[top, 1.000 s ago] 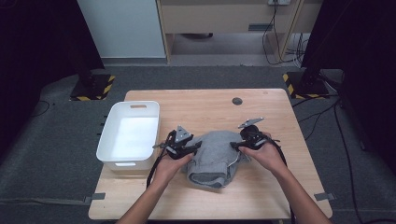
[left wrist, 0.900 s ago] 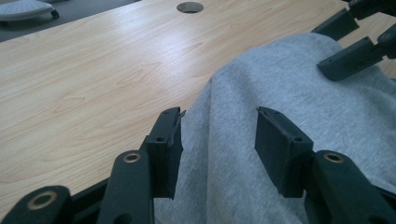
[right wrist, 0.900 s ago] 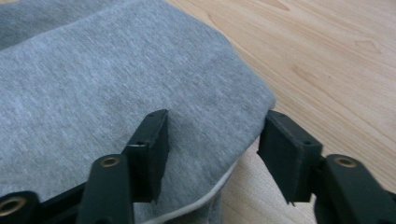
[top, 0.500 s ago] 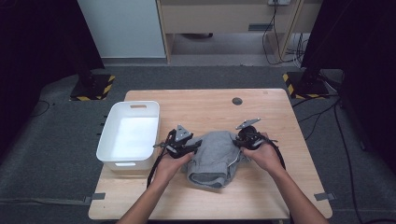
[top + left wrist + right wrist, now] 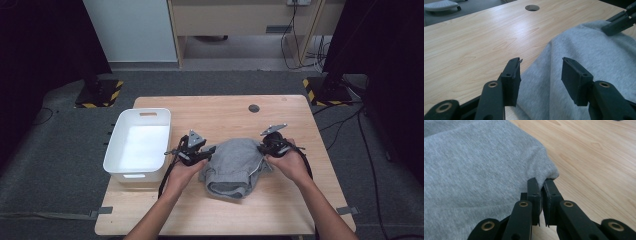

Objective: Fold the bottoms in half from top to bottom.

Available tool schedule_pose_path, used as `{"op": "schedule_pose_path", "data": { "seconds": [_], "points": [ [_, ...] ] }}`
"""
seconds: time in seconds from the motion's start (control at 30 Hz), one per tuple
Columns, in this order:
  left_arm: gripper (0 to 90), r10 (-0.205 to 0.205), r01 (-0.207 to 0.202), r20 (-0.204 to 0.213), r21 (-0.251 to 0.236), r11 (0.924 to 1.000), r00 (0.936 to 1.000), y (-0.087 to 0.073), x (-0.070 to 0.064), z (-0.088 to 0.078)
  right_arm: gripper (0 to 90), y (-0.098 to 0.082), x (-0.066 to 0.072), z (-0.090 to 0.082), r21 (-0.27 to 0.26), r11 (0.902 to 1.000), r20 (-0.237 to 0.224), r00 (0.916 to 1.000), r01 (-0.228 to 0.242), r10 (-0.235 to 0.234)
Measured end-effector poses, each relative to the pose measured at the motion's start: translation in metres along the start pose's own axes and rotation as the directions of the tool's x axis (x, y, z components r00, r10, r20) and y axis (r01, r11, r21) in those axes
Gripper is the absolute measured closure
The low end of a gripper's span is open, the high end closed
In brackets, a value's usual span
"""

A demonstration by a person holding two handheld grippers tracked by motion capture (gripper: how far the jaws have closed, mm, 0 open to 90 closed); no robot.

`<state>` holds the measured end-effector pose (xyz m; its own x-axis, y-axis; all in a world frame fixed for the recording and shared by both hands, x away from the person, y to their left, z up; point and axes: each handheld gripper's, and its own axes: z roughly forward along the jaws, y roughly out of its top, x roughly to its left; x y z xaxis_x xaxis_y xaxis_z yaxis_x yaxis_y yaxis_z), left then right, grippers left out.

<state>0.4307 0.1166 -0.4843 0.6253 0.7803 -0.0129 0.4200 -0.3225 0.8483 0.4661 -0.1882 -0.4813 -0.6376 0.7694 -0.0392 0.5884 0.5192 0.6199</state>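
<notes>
Surface: wooden table (image 5: 300, 125), grey garment (image 5: 235, 165) centre frame.
Right gripper (image 5: 541, 185): just pinched shut on garment's edge.
Left gripper (image 5: 540, 72): jaws apart astride cloth; close before lifting.

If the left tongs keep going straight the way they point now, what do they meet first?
Most likely the crumpled grey fabric garment: it already lies between the open left tongs and rises ahead of them. Farther along, the right tongs sit on its far side, though depth is unclear.
</notes>
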Motion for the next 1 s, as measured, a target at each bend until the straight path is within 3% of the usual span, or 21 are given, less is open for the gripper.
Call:
{"op": "schedule_pose_path", "data": {
  "seconds": [0.23, 0.6, 0.8, 0.83, 1.0],
  "points": [
    [51.5, -0.015, 0.015, 0.007, 0.014, 0.9998, 0.9999, 0.000, 0.001, 0.011, 85.4, 0.003, -0.014, 0.001, -0.008, 0.9999, 0.022, 0.9997, -0.011, 0.011],
    [53.4, -0.023, 0.024, -0.018, 0.076, 0.9968, 0.9996, -0.008, 0.016, 0.026, 84.6, 0.012, -0.019, 0.004, -0.008, 0.9999, 0.040, 0.9991, -0.010, 0.010],
    [50.7, 0.000, 0.000, 0.003, 0.119, 0.9929, 1.0000, -0.013, 0.014, 0.034, 69.6, 0.013, -0.016, -0.004, -0.038, 0.9989, 0.065, 0.9974, -0.027, 0.030],
    [50.2, 0.005, -0.005, 0.001, 0.132, 0.9912, 1.0000, -0.015, 0.012, 0.037, 63.0, 0.013, -0.015, -0.011, -0.056, 0.9979, 0.054, 0.9980, -0.031, 0.034],
    [49.2, -0.008, 0.006, 0.011, 0.159, 0.9873, 0.9999, -0.019, 0.014, 0.043, 54.5, 0.011, -0.010, -0.022, -0.071, 0.9971, 0.033, 0.9990, -0.027, 0.029]
  ]
}}
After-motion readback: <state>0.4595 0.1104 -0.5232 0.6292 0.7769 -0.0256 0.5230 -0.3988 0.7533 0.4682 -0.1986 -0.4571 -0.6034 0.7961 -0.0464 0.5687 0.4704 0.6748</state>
